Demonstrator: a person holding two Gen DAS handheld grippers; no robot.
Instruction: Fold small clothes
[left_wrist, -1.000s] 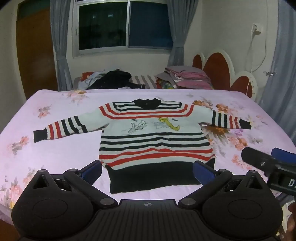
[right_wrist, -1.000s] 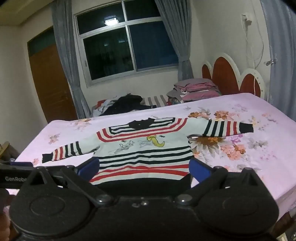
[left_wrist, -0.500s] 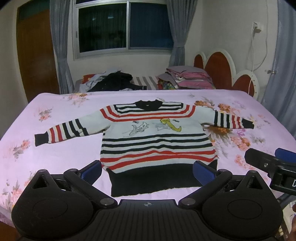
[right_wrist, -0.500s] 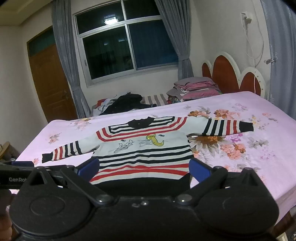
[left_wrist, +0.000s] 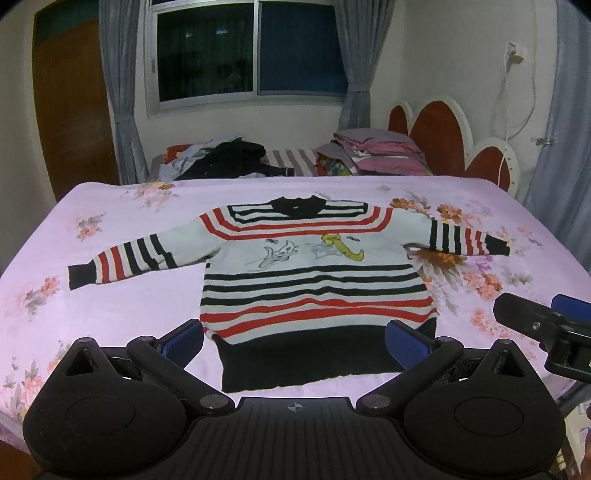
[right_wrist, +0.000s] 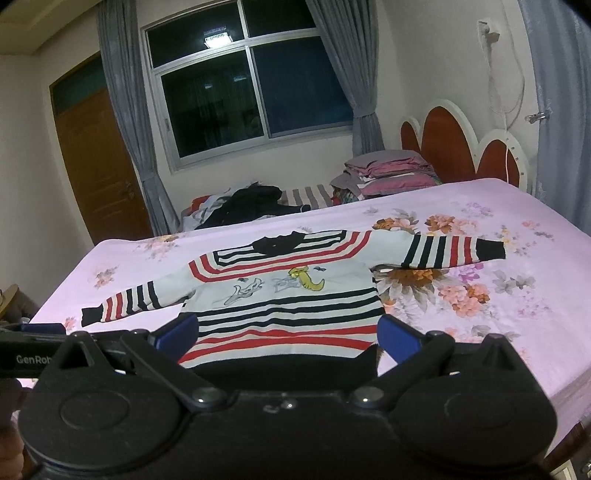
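Note:
A small striped sweater (left_wrist: 314, 280), white with red and black bands, a black hem and a cartoon print, lies flat and face up on the pink floral bed (left_wrist: 110, 302), both sleeves spread out. It also shows in the right wrist view (right_wrist: 284, 299). My left gripper (left_wrist: 295, 338) is open and empty, held above the bed's near edge in front of the black hem. My right gripper (right_wrist: 286, 334) is open and empty, also in front of the hem; it shows at the right edge of the left wrist view (left_wrist: 546, 328).
A pile of dark and mixed clothes (left_wrist: 229, 158) and a stack of folded bedding (left_wrist: 373, 155) lie at the far end of the bed. A red scalloped headboard (left_wrist: 454, 136) stands at the right. A wooden door (left_wrist: 70, 110) is at the left.
Both grippers have risen and drawn back slightly, so the sweater sits a little lower and farther in view. The sweater has not moved.

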